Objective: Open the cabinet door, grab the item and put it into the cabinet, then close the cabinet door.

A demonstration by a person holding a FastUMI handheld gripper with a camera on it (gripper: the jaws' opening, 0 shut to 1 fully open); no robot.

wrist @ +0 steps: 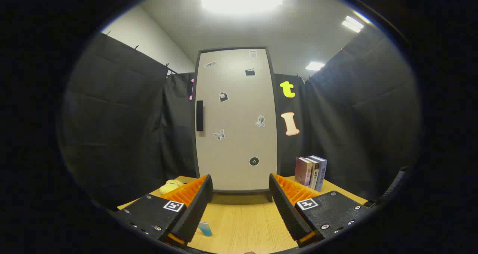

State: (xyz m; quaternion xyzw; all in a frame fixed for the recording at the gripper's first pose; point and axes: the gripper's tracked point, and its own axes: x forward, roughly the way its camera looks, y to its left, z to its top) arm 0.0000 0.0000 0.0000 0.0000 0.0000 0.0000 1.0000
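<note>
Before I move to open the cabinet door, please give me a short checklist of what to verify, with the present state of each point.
1. Cabinet door is shut and facing the gripper: ok.
2. Door handle on the door's left edge is visible and unobstructed: ok.
3. Gripper is open and holds nothing: ok.
4. Wooden table between the gripper and the door is free: ok; a small blue item lies near the left finger.
5. Books stand upright right of the cabinet, away from the handle: ok.
6. Which side the hinges are on: cannot tell.
</note>
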